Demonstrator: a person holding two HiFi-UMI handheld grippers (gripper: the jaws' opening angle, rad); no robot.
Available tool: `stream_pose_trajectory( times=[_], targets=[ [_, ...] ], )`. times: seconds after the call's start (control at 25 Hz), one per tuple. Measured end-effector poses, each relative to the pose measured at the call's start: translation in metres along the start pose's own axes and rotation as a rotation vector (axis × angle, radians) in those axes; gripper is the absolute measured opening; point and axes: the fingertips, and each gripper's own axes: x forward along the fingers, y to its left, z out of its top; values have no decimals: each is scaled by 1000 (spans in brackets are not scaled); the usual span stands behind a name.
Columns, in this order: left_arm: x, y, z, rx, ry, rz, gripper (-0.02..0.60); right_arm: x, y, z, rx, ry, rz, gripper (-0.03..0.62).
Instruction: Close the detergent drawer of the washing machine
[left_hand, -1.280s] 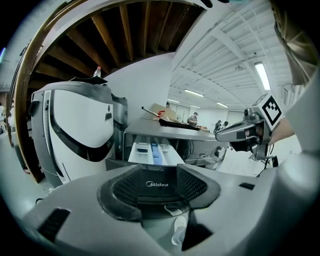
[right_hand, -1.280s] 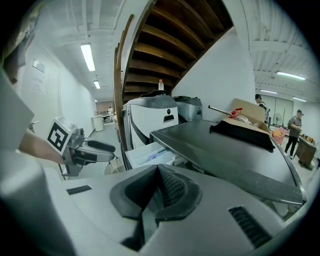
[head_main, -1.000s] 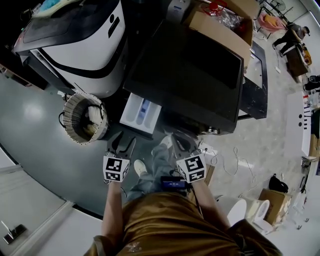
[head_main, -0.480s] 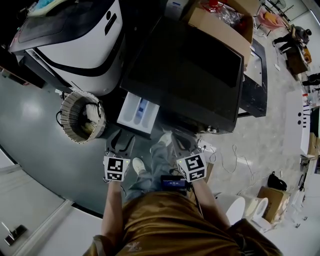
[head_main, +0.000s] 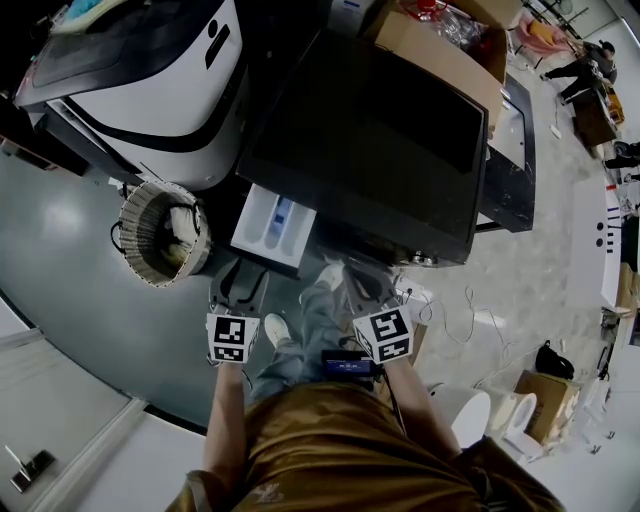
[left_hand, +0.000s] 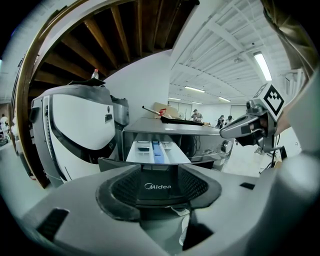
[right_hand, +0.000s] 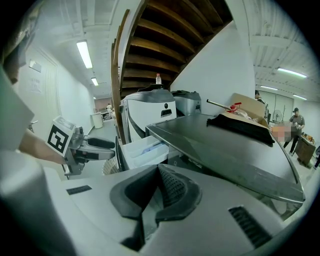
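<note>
Head view: washer is showing its dark top. The drawer is sticking out of the washer's front at its left end, open, with its compartments showing. Left gripper is hanging just in front of the drawer's front panel and lined up with it. Touching or not, cannot tell from here. Right gripper is hovering at the washer's front nearer the middle, off to the drawer's right. Basket is standing on the floor left of the washer, just beside the drawer.

Left gripper view: jaws are standing apart, clamping nothing. The drawer's dark front panel is filling the gap between them, and its tray is running straight away into the washer body.

Right gripper view: jaws are pressing together, empty. The drawer is lying off to this gripper's left, out of line with the jaws, and the washer's top is stretching away to the right.

Judging the coming move: the drawer's long axis is pointing from the left gripper straight into the washer. The left gripper is the nearer one and squarely facing the front panel. The task is looking not yet done, and a straight push along that axis is what it is calling for
</note>
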Motion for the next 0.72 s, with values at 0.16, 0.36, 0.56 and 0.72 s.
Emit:
stream_pose_trajectory(
  times=[0.16,0.36,0.56,0.72],
  targets=[
    [0,0,0,-1,1,-1,232,-1,-3,-2,7,1,-6,12],
    [1,1,-1,-2,1,-3,233,-1,-5,-2,11,-3,-11,12],
    [3,2,-2,-1,5,-4,235,1,-5,-3,14,-3,-9,12],
    [3,1,0,-3,7,-6,236,1,-5,-2,15,-5,-7,12]
  ],
)
